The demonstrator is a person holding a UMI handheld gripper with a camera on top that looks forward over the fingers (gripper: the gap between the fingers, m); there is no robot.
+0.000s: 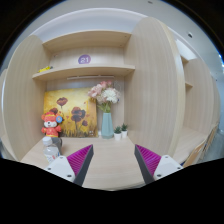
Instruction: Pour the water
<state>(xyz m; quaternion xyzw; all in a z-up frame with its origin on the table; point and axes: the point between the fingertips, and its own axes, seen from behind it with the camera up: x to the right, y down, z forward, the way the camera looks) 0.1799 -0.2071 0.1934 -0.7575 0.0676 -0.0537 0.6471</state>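
My gripper (113, 162) is open and empty, its two magenta pads (81, 158) wide apart above a light wooden tabletop (110, 155). Nothing stands between the fingers. Beyond them, at the back of the table, a pale blue vase (107, 124) holds pink and white flowers (104, 94). No water vessel or cup is clear in view.
A fox toy (51, 125) stands at the back left before a yellow flower painting (72, 108). Two small potted plants (121, 130) sit right of the vase. A wooden shelf (85, 69) with a purple clock (84, 60) hangs above. Tall wooden panels flank both sides.
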